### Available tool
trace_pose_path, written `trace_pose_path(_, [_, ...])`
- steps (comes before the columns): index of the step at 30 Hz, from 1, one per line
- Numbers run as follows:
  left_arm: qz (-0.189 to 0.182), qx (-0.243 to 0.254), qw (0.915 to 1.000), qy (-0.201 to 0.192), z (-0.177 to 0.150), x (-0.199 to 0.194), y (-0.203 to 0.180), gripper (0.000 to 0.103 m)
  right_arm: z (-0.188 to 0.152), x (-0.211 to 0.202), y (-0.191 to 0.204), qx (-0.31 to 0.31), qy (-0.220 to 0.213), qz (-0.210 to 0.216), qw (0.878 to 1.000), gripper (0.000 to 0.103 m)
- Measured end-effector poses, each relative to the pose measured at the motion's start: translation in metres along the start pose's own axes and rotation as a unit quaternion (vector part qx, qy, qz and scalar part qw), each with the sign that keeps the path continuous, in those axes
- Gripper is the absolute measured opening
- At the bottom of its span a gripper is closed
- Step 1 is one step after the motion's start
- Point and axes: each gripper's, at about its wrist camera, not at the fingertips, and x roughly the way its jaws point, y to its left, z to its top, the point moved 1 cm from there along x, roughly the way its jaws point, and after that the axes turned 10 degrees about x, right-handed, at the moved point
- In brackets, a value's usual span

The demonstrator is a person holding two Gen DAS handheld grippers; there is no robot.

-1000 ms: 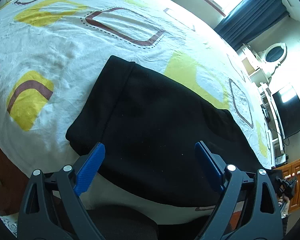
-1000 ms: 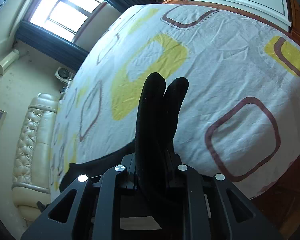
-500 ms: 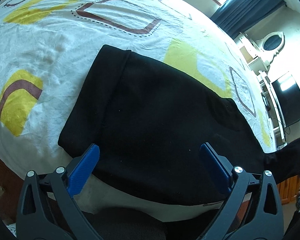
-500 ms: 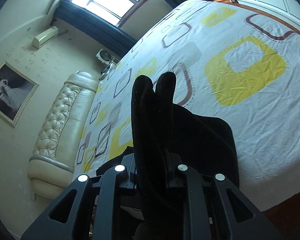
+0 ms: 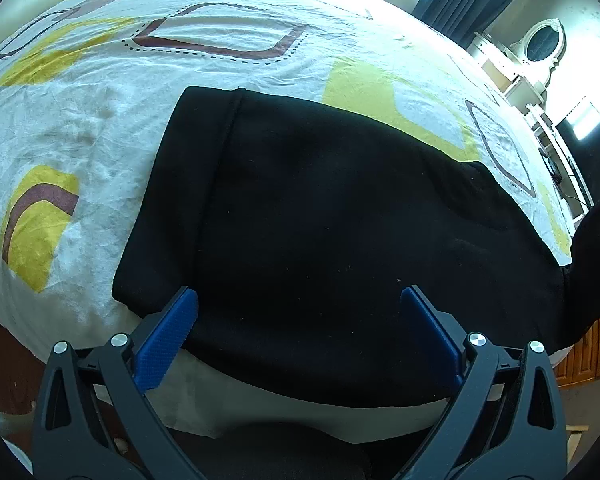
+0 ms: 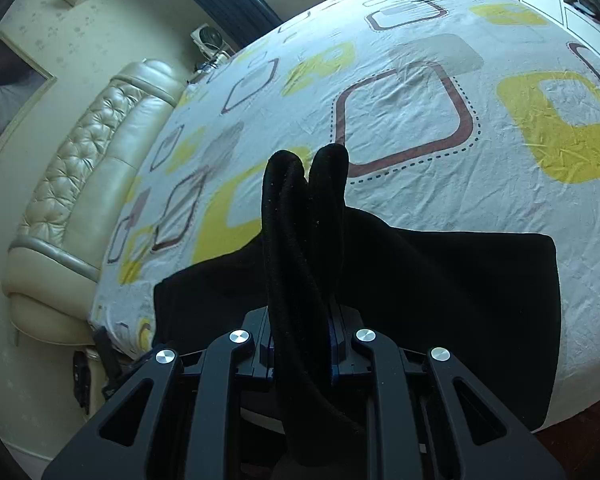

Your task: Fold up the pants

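Black pants [image 5: 340,232] lie spread on the bed near its front edge, the waistband end to the left. My left gripper [image 5: 300,308] is open, its blue pads hovering over the near edge of the pants, holding nothing. My right gripper [image 6: 304,320] is shut on a bunched fold of the pants [image 6: 300,220], lifted above the flat part of the pants [image 6: 440,300]. The raised cloth also shows at the right edge of the left wrist view [image 5: 596,264].
The bed sheet [image 5: 180,80] is white with yellow and brown squares. A padded cream headboard [image 6: 84,184] stands at the left in the right wrist view. A dresser with mirror [image 5: 540,52] and a TV [image 5: 588,140] stand beyond the bed.
My right gripper has carried the held pant end up and over toward the flat part of the pants. My left gripper has moved slightly closer to the near edge, still open.
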Motion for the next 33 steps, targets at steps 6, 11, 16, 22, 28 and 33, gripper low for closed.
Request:
trace_pose_path(6, [0.003, 0.002, 1.0, 0.001, 0.001, 0.001, -0.001, 0.101, -0.022, 0.061, 0.015, -0.038, 0.027, -0.088, 0.995, 0.018])
trace_pose_path(11, [0.007, 0.007, 0.9999, 0.003, 0.002, 0.002, -0.002, 0.101, -0.034, 0.099, 0.015, -0.043, 0.038, -0.141, 0.988, 0.019])
trace_pose_path(16, [0.005, 0.002, 1.0, 0.003, 0.003, 0.002, -0.001, 0.101, -0.044, 0.113, 0.018, -0.037, 0.03, -0.159, 0.986, 0.02])
trace_pose_path(22, [0.005, 0.003, 1.0, 0.003, 0.003, 0.002, -0.001, 0.101, -0.049, 0.119, 0.024, -0.033, 0.029, -0.149, 0.988, 0.033])
trace_pose_path(28, [0.007, 0.006, 0.9999, 0.004, 0.003, 0.003, -0.001, 0.101, -0.057, 0.126, 0.031, -0.005, 0.057, -0.065, 0.996, 0.044])
trace_pose_path(33, [0.009, 0.012, 0.9999, 0.005, 0.003, 0.004, -0.001, 0.101, -0.068, 0.12, 0.041, 0.013, 0.088, 0.05, 0.995, 0.066])
